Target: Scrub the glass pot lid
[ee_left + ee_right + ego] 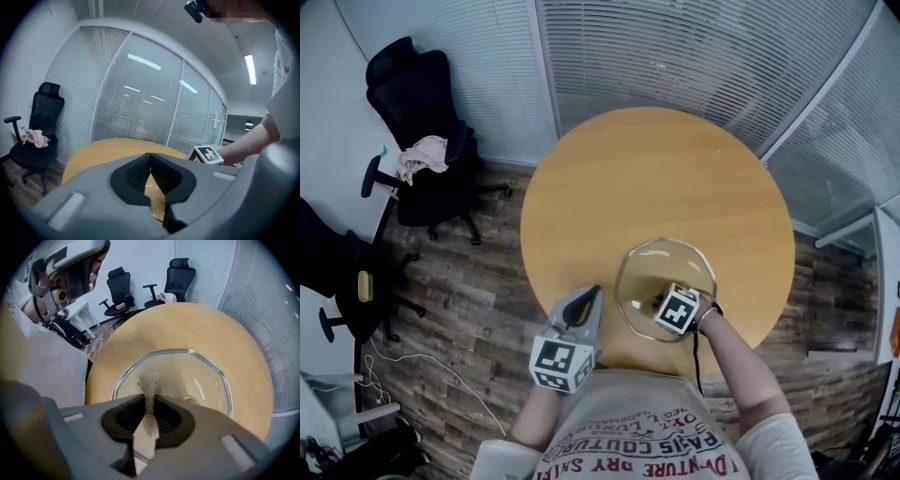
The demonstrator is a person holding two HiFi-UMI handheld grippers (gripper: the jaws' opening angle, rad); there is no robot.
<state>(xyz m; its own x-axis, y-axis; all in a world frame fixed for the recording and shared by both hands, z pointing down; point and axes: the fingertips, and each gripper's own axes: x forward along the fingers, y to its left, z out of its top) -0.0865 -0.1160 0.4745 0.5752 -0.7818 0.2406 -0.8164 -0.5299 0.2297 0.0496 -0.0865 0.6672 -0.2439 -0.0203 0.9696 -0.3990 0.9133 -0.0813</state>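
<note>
Low and right of centre in the head view, on the near part of the round wooden table (656,169): a glass pot lid (649,272), lying flat, close to the table's near edge. Many-sided and near-round in outline with a metal-banded rim, so without a clear long axis or heading. Hard to say which face is up, with only a blurred knob-like shape (190,400) glimpsed through the glass in the right gripper view. Over the lid's near half, the right gripper (671,302), closed tight on a tan, fibrous scrubbing pad (150,380). Pad pinched as a narrow strip, long axis running straight out along the jaws and pointing toward the lid's (197,371) middle, its frayed tip seemingly down on the glass beside a small vent hole (139,384). At lower left of the head view, just off the table's edge and apart from the lid, the left gripper (590,297), pointing up and right toward the lid's rim. In its own view, left gripper (150,158) closed tip to tip on nothing. At upper left of the head view, well apart from the table, a black office chair (417,103) with a pale cloth (423,156) draped over its seat.
</note>
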